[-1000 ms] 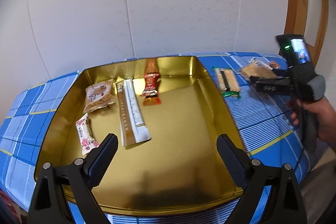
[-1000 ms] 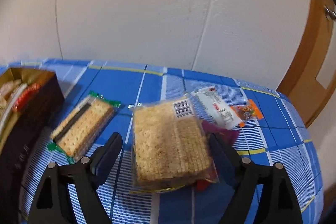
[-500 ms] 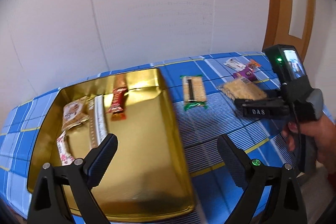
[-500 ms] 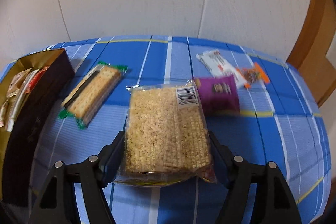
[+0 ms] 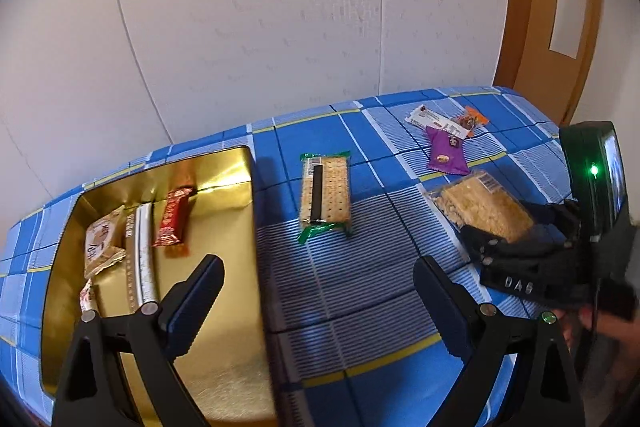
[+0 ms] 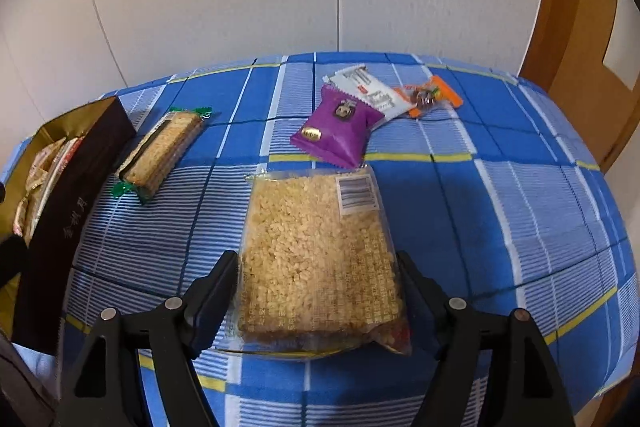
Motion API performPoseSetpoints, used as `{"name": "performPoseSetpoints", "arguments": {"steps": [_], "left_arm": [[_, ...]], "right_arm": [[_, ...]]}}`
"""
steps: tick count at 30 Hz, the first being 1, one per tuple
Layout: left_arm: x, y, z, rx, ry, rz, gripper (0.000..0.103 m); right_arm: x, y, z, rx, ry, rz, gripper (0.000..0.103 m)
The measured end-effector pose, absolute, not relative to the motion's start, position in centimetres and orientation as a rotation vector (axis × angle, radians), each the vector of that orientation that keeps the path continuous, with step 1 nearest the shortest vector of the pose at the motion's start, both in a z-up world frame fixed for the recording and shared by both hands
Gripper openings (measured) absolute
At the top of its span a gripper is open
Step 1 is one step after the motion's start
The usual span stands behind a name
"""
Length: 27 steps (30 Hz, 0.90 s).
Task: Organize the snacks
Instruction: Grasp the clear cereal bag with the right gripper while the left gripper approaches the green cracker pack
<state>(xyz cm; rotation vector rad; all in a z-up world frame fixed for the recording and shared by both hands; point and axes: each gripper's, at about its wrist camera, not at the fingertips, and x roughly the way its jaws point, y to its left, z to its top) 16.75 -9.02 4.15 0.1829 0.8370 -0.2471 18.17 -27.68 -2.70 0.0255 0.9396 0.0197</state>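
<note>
Rice cracker pack [image 6: 316,259]: lies on blue checked bench [image 6: 500,195], enclosed by right tongs [image 6: 318,297], whose jaws are opening, pads at its sides. Left tongs [image 5: 316,301]: released, nothing held, beside gold box [image 5: 224,367].

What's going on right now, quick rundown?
Right gripper clamped on rice cracker pack. Left gripper open, empty. Gold tray waiting, path looks clear.
</note>
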Motion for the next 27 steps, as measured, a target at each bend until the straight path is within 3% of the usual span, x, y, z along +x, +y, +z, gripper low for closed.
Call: {"name": "performPoseSetpoints", "arguments": {"steps": [13,19,27], "left_arm": [[21.8,-13.6,2.8,0.25,0.899,-0.25,0.095],[25.5,-15.1,0.6,0.288,0.981,-0.211,0.076],[28.2,-14.7,-1.0,0.203,1.042,-0.149,0.075]], "right_arm": [[18.1,-29.3,-3.4,0.117,0.997,-0.006,0.074],[18.0,-29.6,-3.4,0.146,0.996,0.001,0.074],[18.0,-30.2,-3.4,0.197,0.991,0.011,0.074]]}}
